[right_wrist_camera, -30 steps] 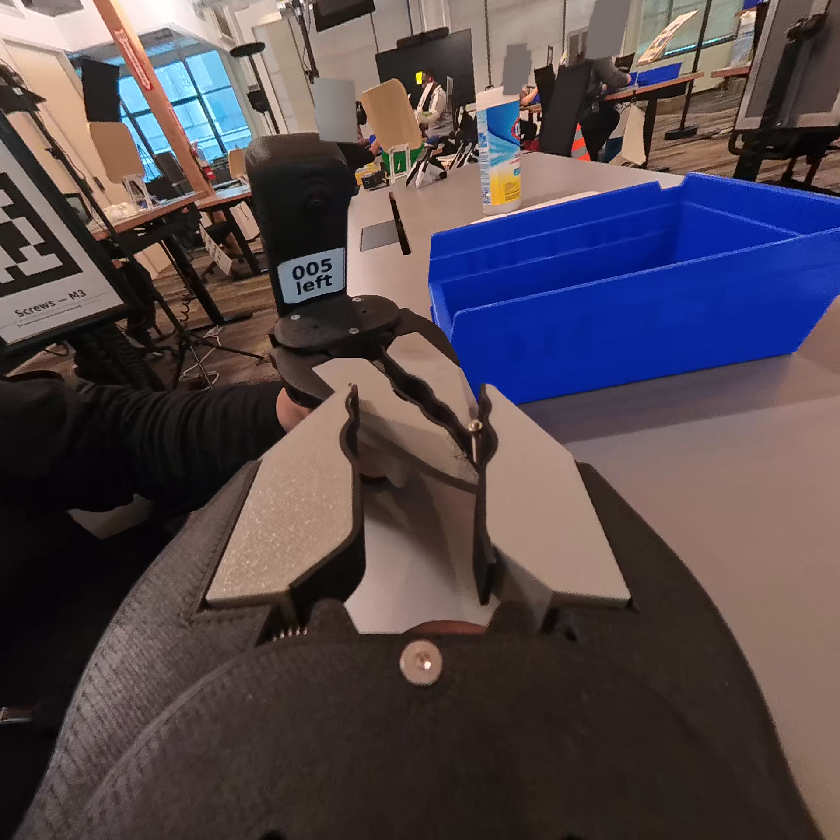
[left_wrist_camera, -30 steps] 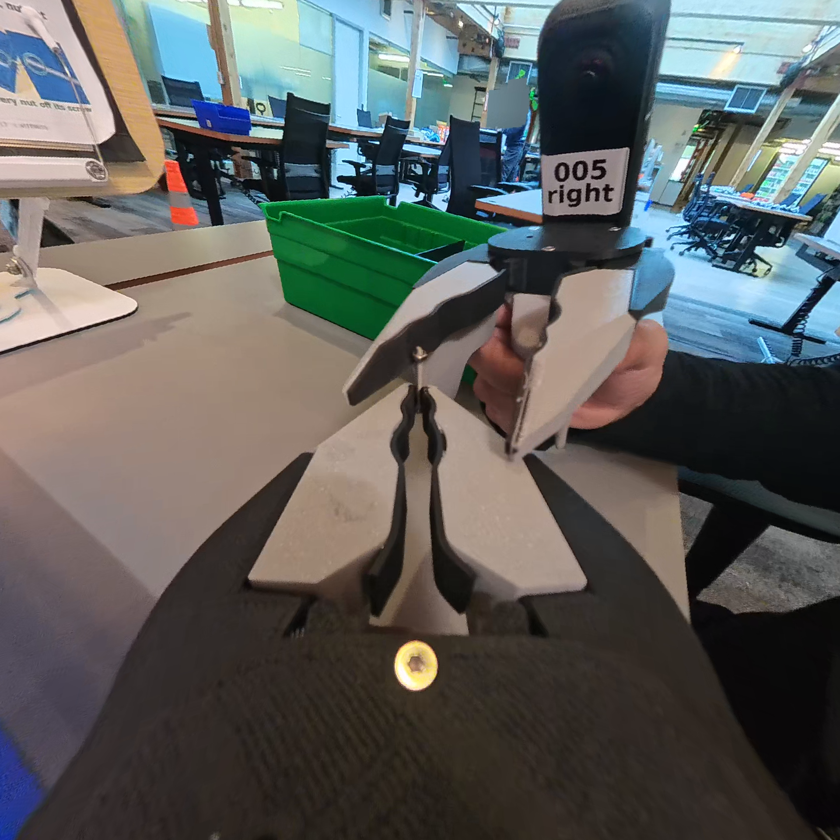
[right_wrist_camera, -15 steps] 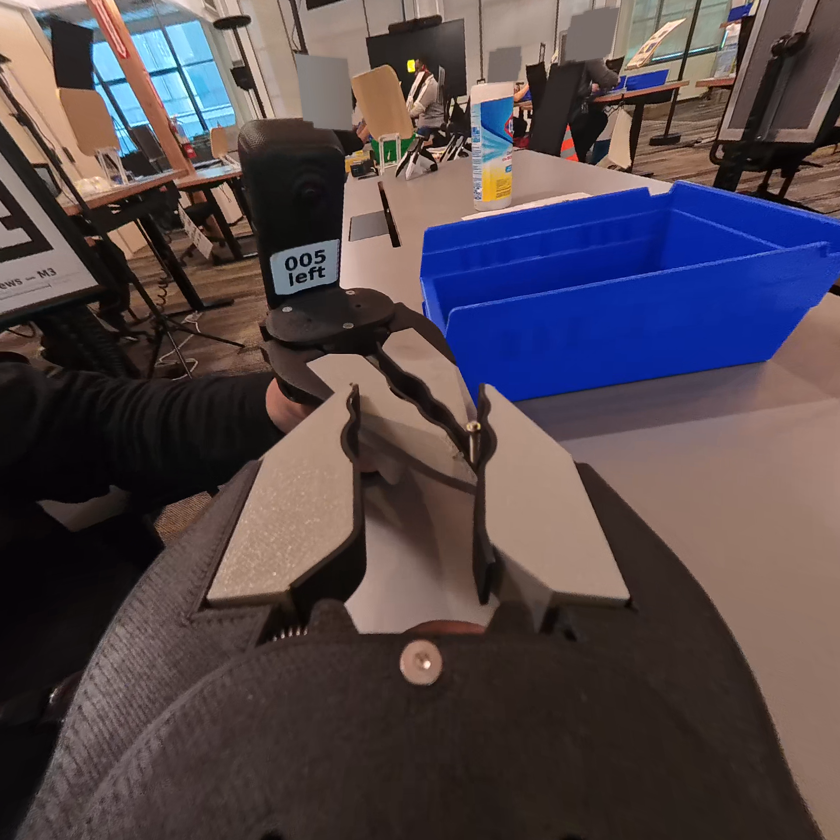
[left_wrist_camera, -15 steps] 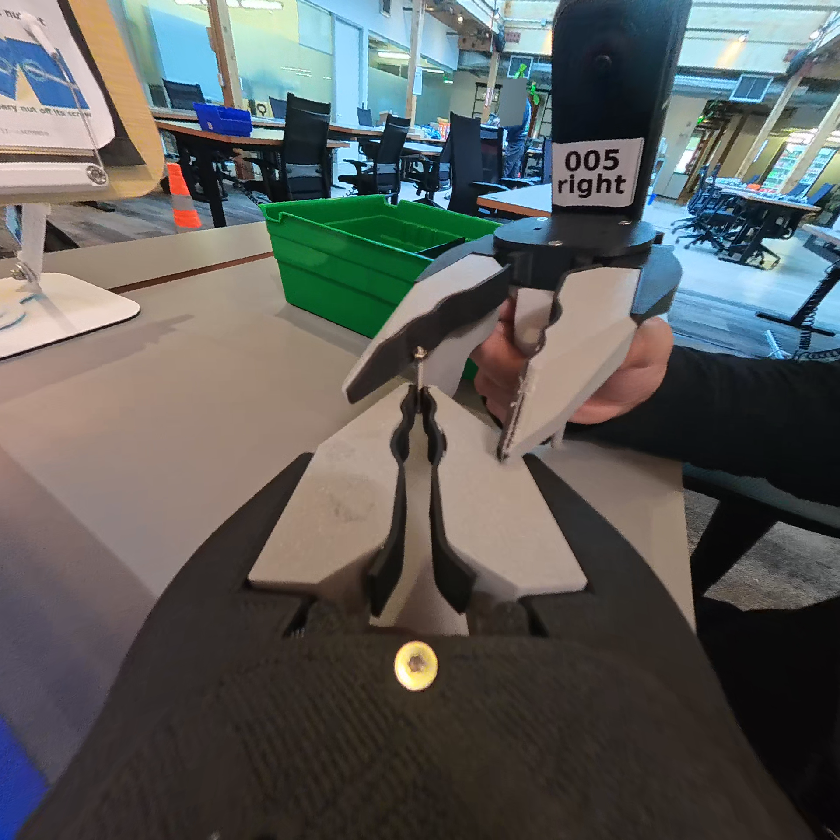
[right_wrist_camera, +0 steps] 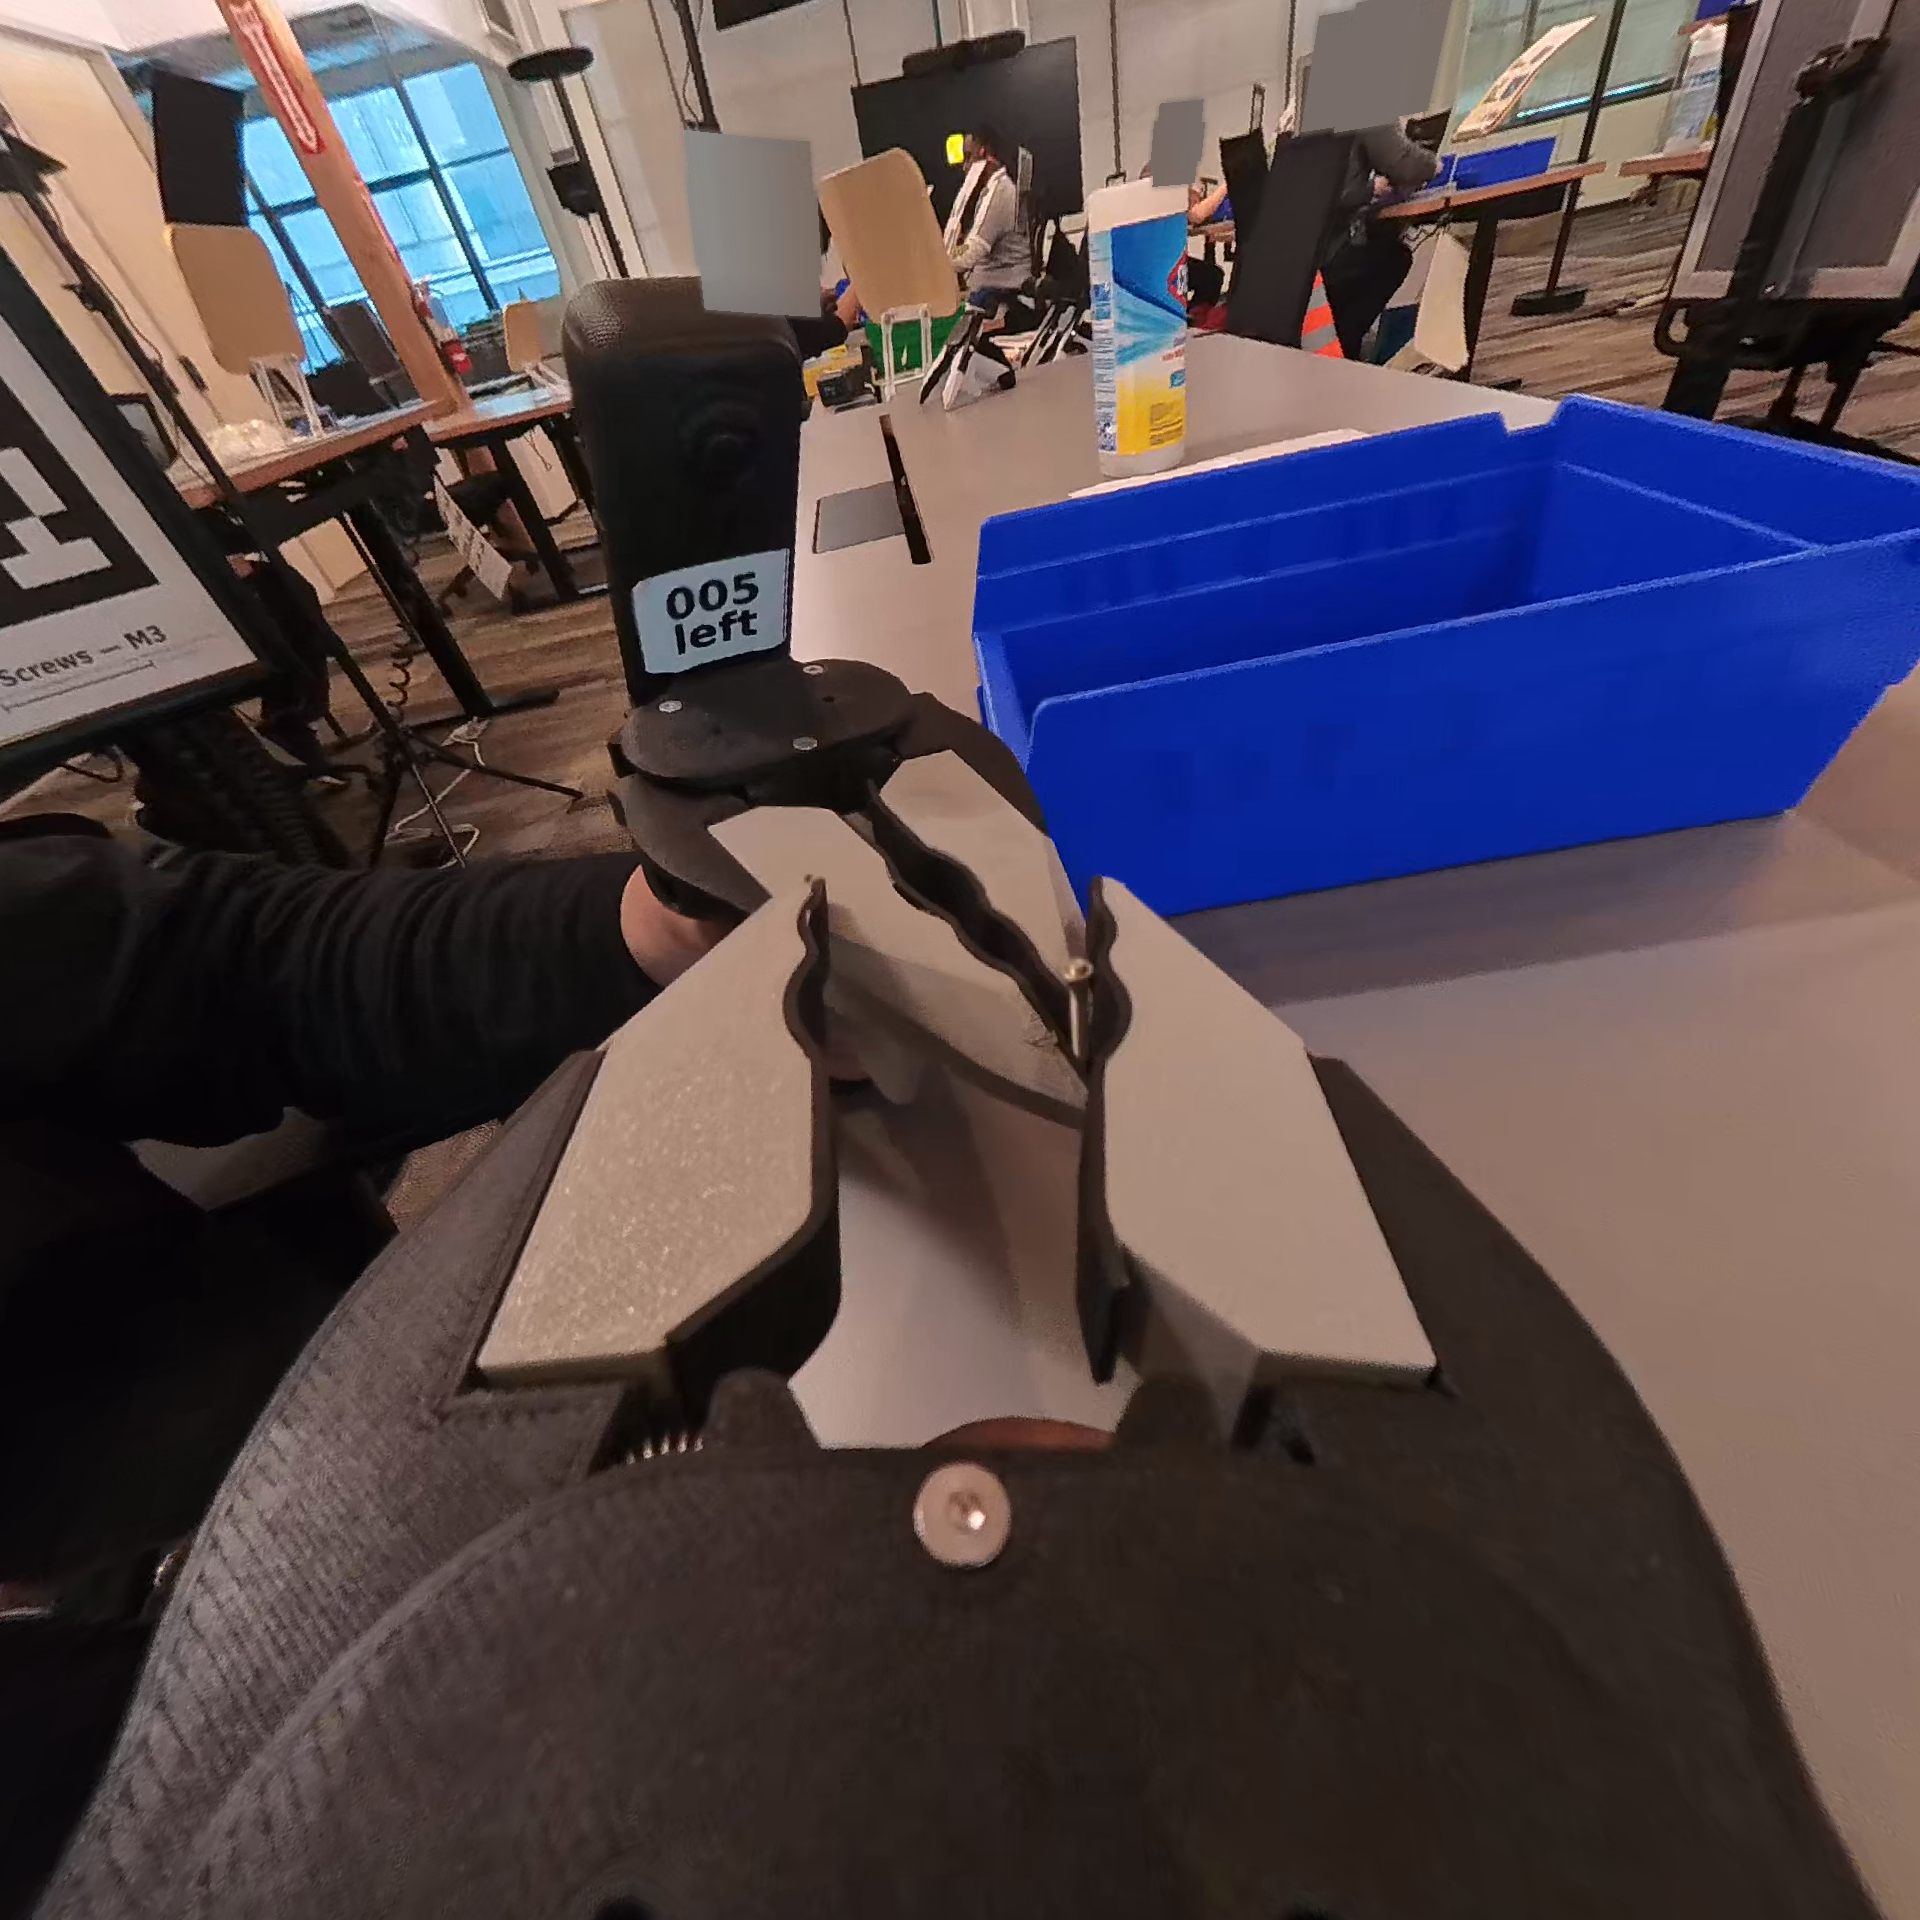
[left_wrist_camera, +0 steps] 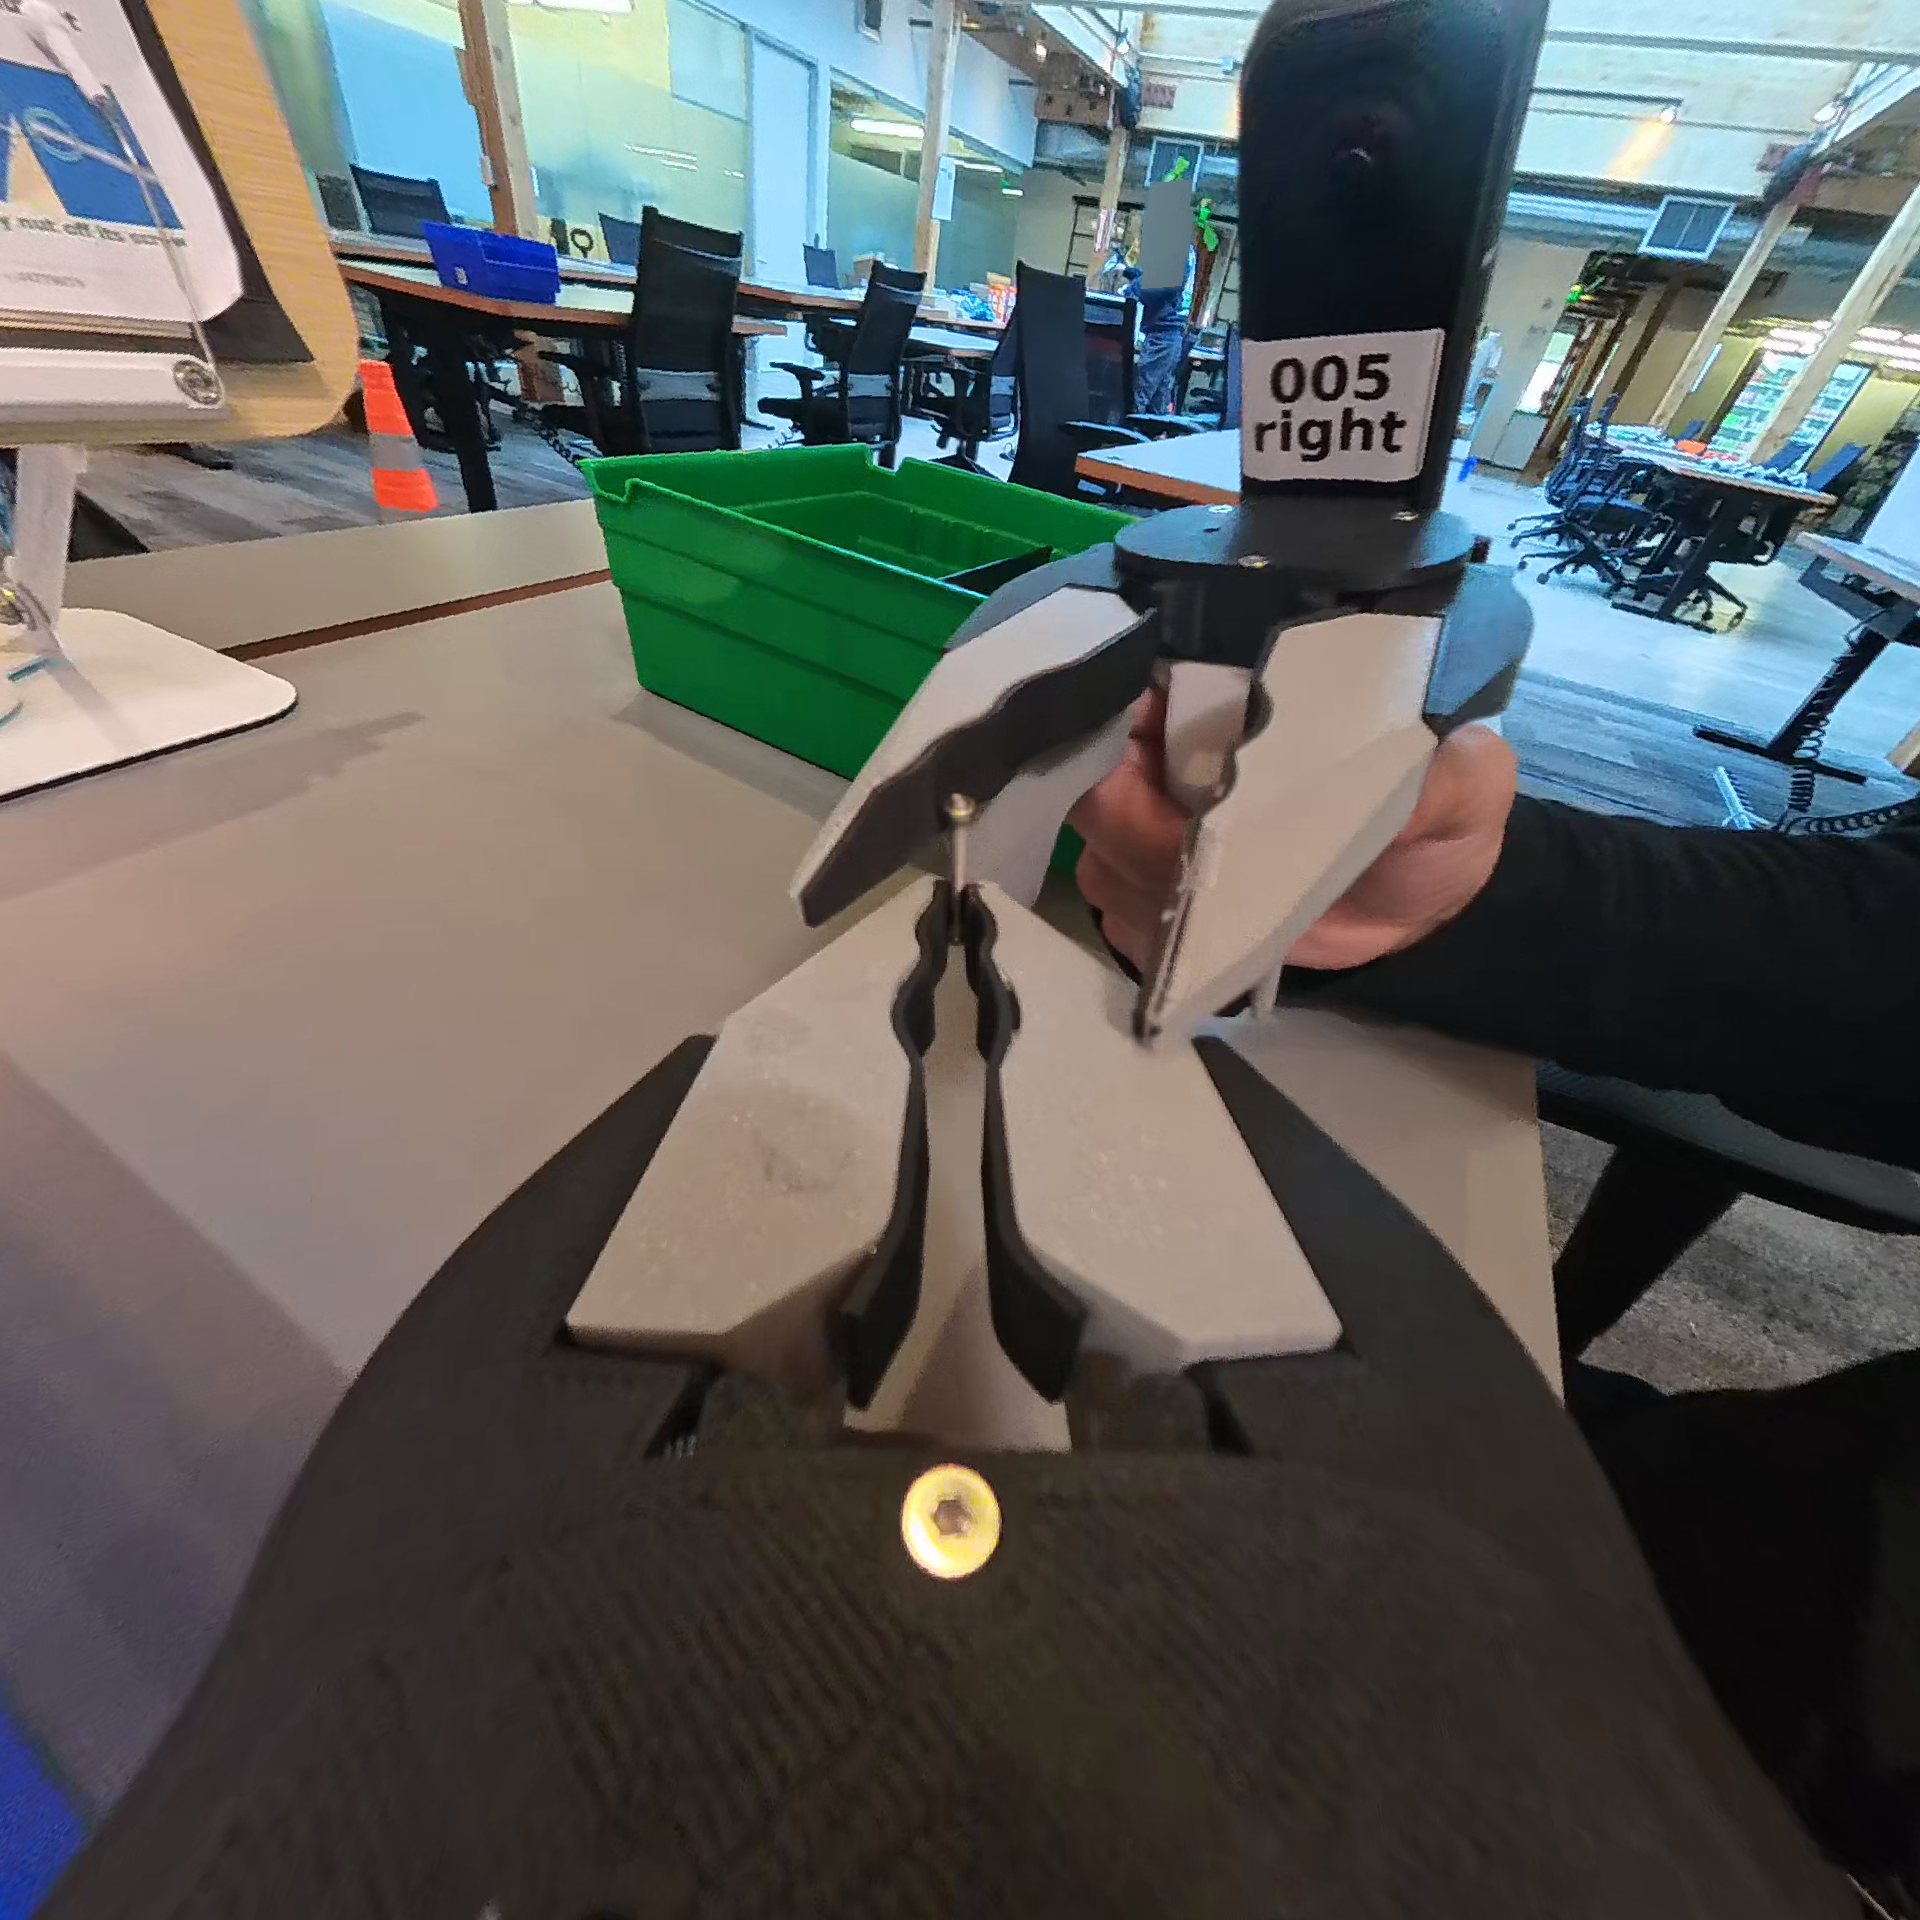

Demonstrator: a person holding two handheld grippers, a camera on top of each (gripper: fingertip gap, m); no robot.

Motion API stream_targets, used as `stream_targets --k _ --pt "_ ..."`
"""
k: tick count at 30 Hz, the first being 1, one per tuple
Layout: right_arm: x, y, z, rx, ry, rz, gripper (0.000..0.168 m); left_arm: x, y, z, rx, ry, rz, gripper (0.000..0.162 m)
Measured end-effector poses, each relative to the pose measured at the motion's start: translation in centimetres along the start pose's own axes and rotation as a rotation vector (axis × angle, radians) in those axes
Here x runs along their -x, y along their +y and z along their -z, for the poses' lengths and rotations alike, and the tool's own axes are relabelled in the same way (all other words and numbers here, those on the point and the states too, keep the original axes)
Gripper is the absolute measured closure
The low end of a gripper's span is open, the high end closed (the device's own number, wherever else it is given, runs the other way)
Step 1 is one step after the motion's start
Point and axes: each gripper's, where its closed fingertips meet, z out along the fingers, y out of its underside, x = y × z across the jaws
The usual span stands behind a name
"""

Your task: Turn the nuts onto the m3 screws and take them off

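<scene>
Steel screw point(left_wrist_camera: 962, 844) stands pinched in the left claw point(left_wrist_camera: 958, 906); right claw point(right_wrist_camera: 956, 935) spread.

This is a large open-plan office used as a work lab. Long desks point(left_wrist_camera: 582, 301) with black swivel chairs point(left_wrist_camera: 686, 332) run back under exposed timber posts point(left_wrist_camera: 499, 114) and glass partitions, and people sit at tables point(right_wrist_camera: 1496, 197) farther off. On the grey worktop point(left_wrist_camera: 364, 935) stand a green parts bin point(left_wrist_camera: 790, 613), a blue parts bin point(right_wrist_camera: 1455, 717) and a canister of wipes point(right_wrist_camera: 1138, 332), with a printed marker sign point(right_wrist_camera: 94, 582) on a stand.
</scene>
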Motion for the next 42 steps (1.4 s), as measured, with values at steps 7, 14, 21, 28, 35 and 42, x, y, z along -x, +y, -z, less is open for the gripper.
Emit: stream_targets --k 7,14,21,28,35,42 --pt "-1.1 -0.8 1.9 -0.044 0.036 -0.014 0.126 1.0 -0.4 0.5 -0.022 -0.036 0.017 0.162" --pt "-0.5 -0.4 0.7 -0.027 0.013 -0.007 0.126 0.6 -0.1 0.3 -0.01 -0.022 0.01 0.162" --pt "-0.3 -0.1 0.4 -0.008 0.004 -0.009 0.124 0.2 0.0 0.0 -0.003 -0.018 -0.008 0.162" --pt "-1.2 -1.3 2.3 -0.059 0.041 -0.005 0.129 0.9 -0.2 0.4 -0.014 -0.039 0.01 0.162" --pt "-0.8 -0.4 1.5 -0.008 0.048 0.027 0.13 1.0 -0.3 0.6 -0.021 -0.04 0.013 0.162" --pt "-0.7 -0.4 1.2 -0.012 0.043 0.03 0.13 0.7 -0.2 0.4 -0.012 -0.029 0.011 0.162"
